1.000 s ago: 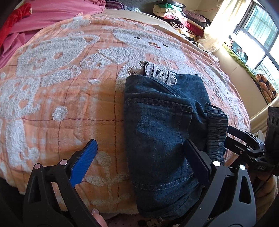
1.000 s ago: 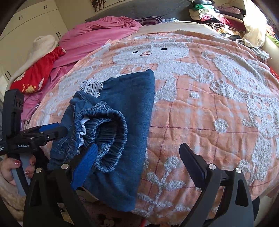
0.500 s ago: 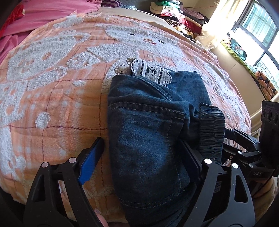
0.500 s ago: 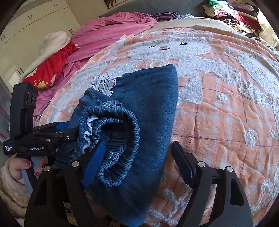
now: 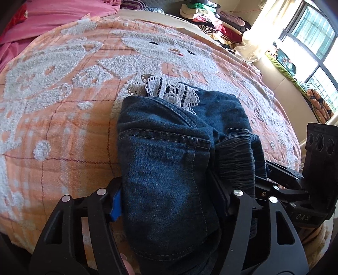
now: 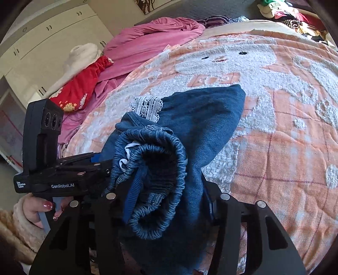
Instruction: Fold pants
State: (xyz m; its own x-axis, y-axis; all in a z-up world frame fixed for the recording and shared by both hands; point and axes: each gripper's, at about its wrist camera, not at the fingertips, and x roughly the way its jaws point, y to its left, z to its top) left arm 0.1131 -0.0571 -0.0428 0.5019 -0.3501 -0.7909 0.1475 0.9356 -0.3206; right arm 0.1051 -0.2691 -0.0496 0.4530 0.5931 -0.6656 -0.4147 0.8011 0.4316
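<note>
Folded dark denim pants (image 5: pixel 164 152) lie near the front edge of an orange bedspread (image 5: pixel 63 105), with white lace trim (image 5: pixel 173 93) at their far end. My left gripper (image 5: pixel 166 186) is closing across the near end of the fold, both pads against the denim. My right gripper (image 6: pixel 171 186) is closing on the pants (image 6: pixel 200 118) at the bunched elastic waistband (image 6: pixel 160 148), which bulges up between its fingers. Each gripper's body shows in the other view, the right one (image 5: pixel 295 190) and the left one (image 6: pixel 63 177), held by a hand (image 6: pixel 36 211).
A pink blanket (image 6: pixel 147 38) and a red garment (image 6: pixel 84 84) are heaped at the bed's far left. Stacked clothes (image 5: pixel 211 19) sit at the head of the bed. A window (image 5: pixel 312 31) is on the right, white cupboards (image 6: pixel 42 38) on the left.
Both grippers went from wide open to closed in on the pants. The left one slid over the fold's near end; the right one swung left around the waistband bunch.
</note>
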